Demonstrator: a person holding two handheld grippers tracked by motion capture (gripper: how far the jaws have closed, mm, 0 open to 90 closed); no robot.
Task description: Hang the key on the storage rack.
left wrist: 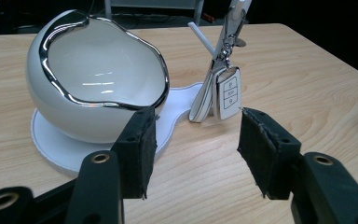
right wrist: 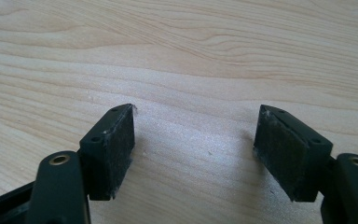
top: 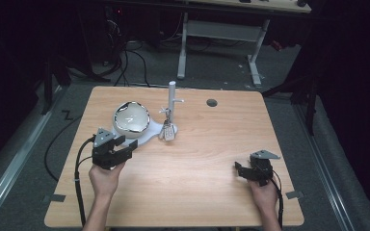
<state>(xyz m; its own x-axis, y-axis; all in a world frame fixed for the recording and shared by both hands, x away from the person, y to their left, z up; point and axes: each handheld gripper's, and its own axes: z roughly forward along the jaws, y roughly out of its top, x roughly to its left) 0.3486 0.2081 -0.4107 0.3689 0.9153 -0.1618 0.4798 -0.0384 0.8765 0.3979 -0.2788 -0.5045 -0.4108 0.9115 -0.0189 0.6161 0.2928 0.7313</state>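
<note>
So at this point the left gripper [top: 125,150] was parked just in front of the white stand [left wrist: 51,144], the one with the egg-shaped bowl [left wrist: 98,79] on one end and a post [top: 172,98] on the other. Its 2 jaws were spread wide with nothing between them, and in the left gripper view they pointed at the gap between the bowl and the car key fob [left wrist: 228,92]. The fob was hanging from the post by its ring, dangling on the stand's post end, with its lower edge close to or resting on the base, I couldn't tell which. It sat to the right of the bowl and apart from it, beyond the jaw tips.

The right gripper [top: 242,169] was well away from the stand, down near the person's right corner of the table [top: 212,144]. Its jaws were also wide open, over bare wood, holding nothing.

My read: this was the approach step, the left gripper lining up on the fob and no grab yet. Next move probably called for sliding forward and a bit toward the post side of the stand, so the pads [left wrist: 137,149] straddled the fob's flat faces, then closing. Tricky part would be that the fob swings freely, and it hangs tight against the post, so a sloppy close could pinch the post too.
</note>
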